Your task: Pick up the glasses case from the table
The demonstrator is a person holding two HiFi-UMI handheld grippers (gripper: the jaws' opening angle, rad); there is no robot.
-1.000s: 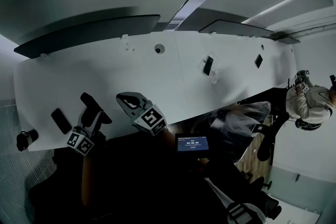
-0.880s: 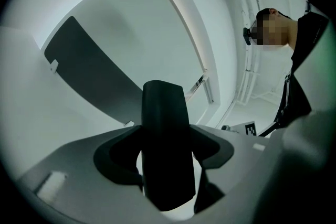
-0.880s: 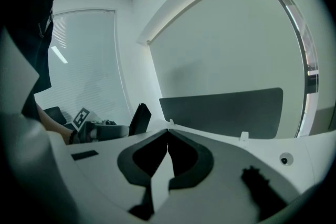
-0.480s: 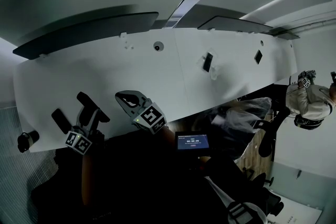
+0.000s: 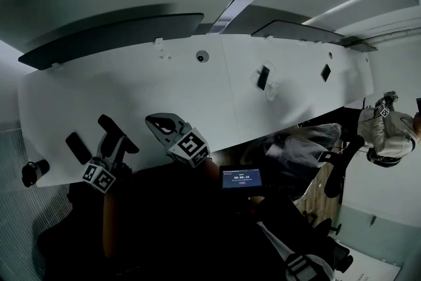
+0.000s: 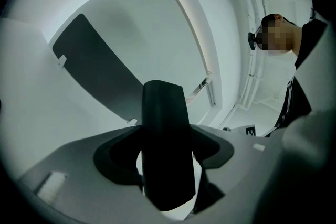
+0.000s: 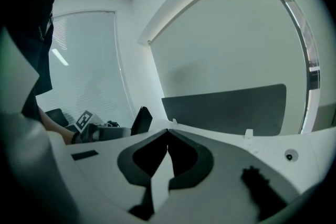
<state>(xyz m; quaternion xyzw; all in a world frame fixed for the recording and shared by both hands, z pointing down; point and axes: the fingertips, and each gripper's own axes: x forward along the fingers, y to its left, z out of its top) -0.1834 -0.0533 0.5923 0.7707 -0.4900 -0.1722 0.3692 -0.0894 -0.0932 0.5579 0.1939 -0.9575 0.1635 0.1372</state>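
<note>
Left tool (image 6: 164, 147) was clamped on the glasses case (image 6: 164, 113), and there it was: a dark, blunt-ended slab filling the gap, one jaw pressed on each flank, its free end poking out past the tips. In the left gripper view the case stood out against the pale wall and a dark panel (image 6: 100, 71), not against any surface. From the head view it sat in that tool at the near left edge of the long white worktop (image 5: 131, 89), angled up and away from the person. Right tool (image 7: 168, 136), now: jaws together, tips meeting in a thin seam, nothing between them. It hung just beside the left one, a little to the right, over the same near edge. Moving outward, a flat black slab (image 5: 77, 148) lay on the worktop just left of the case, and a dark cylinder-like item (image 5: 33, 173) sat at the far left corner; what either was could not be made out. Further along the worktop were a small round dark thing (image 5: 200, 57) and two small dark upright pieces (image 5: 263, 77), well apart from both tools. A small lit screen (image 5: 241, 178) glowed below the worktop edge, right of the right tool, and another person (image 5: 388, 131) was at the far right.
</note>
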